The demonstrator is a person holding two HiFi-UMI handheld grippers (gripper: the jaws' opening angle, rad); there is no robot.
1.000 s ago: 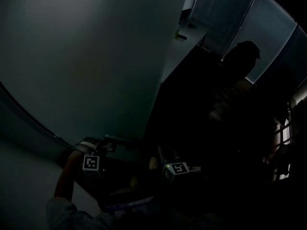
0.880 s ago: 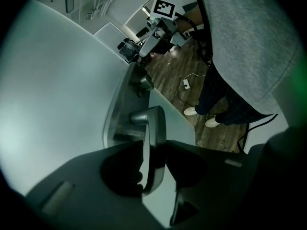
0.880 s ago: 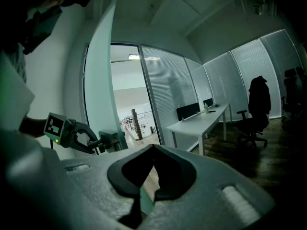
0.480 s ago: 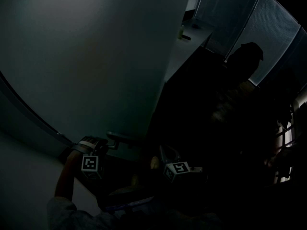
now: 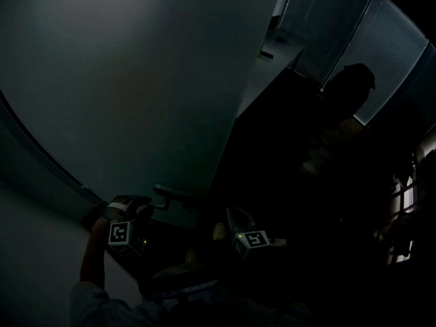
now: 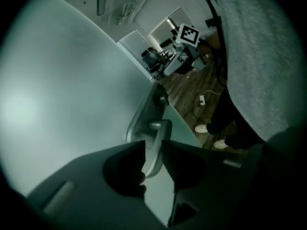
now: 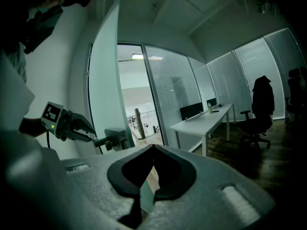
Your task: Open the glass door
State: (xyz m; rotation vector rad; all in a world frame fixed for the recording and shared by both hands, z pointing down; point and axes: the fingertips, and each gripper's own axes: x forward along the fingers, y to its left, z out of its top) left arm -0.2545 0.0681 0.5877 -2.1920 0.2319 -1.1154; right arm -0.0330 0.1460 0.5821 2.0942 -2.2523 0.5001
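**Floor** (image 7: 240, 153): dark wood planks.
- Standing on it: a long white rectangular worktop (image 7: 220, 112) on white legs, and a black swivel office chair (image 7: 255, 123) near the worktop's far end.
- Lying on it, in the left gripper view: a small white plug with a thin cord (image 6: 202, 99).

**Worktop:**
- A black flat monitor (image 7: 192, 111) at the rear edge.
- A small bottle (image 7: 209, 108) towards the far end.
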